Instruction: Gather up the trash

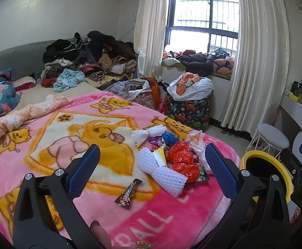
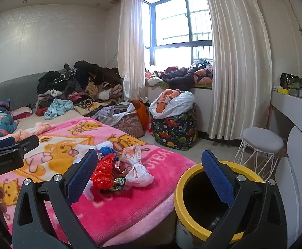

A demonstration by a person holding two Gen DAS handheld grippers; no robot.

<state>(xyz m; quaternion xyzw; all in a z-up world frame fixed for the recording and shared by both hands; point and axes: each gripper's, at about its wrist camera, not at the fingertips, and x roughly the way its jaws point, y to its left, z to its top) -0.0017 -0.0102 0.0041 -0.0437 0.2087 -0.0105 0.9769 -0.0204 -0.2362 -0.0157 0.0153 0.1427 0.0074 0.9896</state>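
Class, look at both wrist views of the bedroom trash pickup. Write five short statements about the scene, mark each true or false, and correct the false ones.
1. Both grippers, left gripper and right gripper, are open and hold nothing. True.
2. The yellow-rimmed bin stands on the bed. False: it stands on the floor beside the pink blanket.
3. A brown candy wrapper lies apart from the main trash pile. True.
4. The red plastic bag is already in the bin. False: it lies on the blanket.
5. The grey stool has clothes piled on it. False: its seat is bare.
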